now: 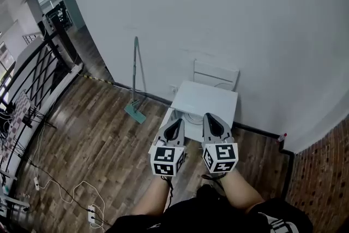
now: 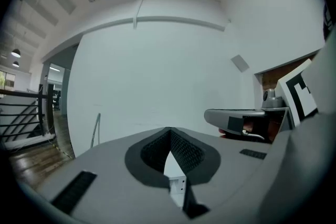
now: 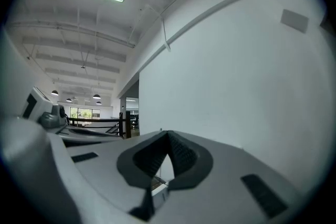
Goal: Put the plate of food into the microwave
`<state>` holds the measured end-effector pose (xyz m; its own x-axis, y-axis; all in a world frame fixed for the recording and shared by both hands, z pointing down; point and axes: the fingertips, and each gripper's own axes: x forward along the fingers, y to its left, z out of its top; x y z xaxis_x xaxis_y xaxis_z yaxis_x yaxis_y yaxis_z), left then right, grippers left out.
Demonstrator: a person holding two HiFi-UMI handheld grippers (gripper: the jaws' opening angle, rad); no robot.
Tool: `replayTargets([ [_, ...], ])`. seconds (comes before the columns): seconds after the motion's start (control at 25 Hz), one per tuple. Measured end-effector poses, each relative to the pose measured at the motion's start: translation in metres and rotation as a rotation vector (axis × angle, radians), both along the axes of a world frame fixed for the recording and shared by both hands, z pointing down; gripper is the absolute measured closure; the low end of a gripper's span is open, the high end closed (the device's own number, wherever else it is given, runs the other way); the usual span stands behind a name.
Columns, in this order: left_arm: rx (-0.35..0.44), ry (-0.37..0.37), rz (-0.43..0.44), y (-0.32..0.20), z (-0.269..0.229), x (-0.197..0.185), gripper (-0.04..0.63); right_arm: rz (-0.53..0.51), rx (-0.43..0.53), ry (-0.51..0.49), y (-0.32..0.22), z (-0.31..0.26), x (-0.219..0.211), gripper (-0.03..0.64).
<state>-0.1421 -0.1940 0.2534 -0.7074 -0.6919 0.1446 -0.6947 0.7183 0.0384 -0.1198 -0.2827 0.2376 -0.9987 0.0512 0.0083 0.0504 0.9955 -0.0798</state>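
Microwave sits below and beyond left hand-held gripper and right hand-held gripper; both closed, empty.

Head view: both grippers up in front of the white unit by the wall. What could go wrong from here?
1. The left gripper and right gripper, jaws together and empty, cover part of the white unit in the head view. Both gripper views show mostly wall, so lowering them may be half blind.
2. Loose cables and a power strip lie on the floor at the person's left: possibly a trip hazard.
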Motion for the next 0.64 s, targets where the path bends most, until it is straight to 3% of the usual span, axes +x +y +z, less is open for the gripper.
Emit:
replayTargets([
  [0.16,0.064,0.047,0.020,0.006,-0.007,0.008,0.598,-0.010,-0.004,0.004,0.011,-0.001,0.008,0.604],
  [0.4,0.071,0.036,0.017,0.018,-0.015,0.018,0.598,-0.018,-0.018,-0.010,0.022,-0.005,0.020,0.604],
  [0.64,0.048,0.002,0.025,0.014,-0.019,0.026,0.598,0.010,0.066,-0.089,0.023,-0.021,0.030,0.604],
])
